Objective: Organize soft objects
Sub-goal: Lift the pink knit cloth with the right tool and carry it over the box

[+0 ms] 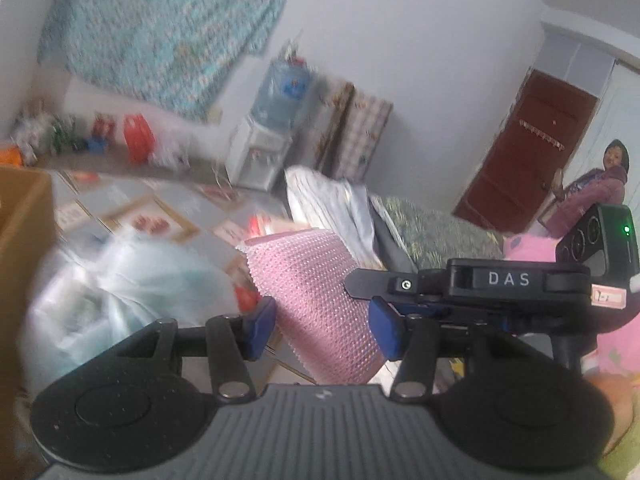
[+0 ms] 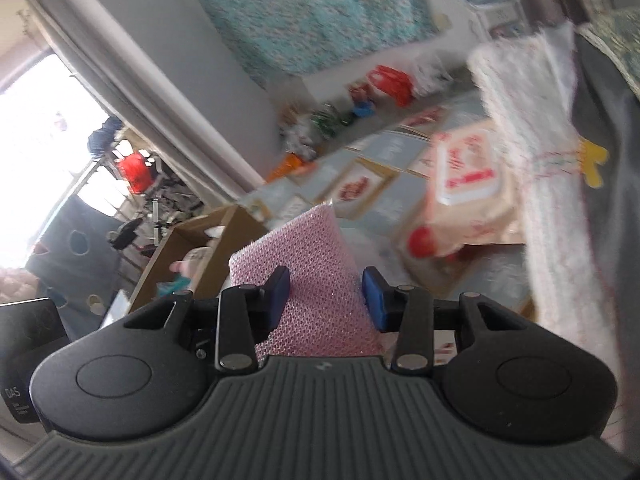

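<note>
Lived-in home: water dispenser (image 1: 262,148), clutter

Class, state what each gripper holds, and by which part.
Both hold the pink textured cloth: left gripper and right gripper each clamp an edge.

I'm seeing a water dispenser (image 1: 262,148) standing at about twelve o'clock against the wall, a teal patterned cloth (image 1: 160,32) hanging at eleven, a dark red door (image 1: 524,160) showing at two, and a person in purple (image 1: 596,196) sitting beside it.
</note>
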Available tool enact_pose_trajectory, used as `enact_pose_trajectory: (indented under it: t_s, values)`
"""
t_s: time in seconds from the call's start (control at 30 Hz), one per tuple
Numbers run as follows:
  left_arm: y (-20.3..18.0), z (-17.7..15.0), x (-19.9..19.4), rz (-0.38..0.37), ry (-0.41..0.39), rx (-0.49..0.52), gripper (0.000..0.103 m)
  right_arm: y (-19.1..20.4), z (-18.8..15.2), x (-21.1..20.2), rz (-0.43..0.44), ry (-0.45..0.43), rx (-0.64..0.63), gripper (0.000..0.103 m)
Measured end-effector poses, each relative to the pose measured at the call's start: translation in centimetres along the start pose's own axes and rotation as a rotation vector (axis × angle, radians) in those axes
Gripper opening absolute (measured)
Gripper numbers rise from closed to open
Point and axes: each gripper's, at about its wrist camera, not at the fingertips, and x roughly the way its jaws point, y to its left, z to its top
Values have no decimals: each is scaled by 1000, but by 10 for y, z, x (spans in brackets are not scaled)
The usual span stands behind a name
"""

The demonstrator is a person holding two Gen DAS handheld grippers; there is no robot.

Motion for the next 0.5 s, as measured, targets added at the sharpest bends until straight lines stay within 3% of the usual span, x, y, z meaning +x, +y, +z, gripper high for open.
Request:
enact_pose_trajectory:
  t_s: [0.23,0.5]
  values:
    - [23,8,-62,75,-90,-5,52,67,-12,10,87,-8,-52,40]
    - [82,18,-135,234,-177,-57,52,151,-29,75,236,86,-91,40]
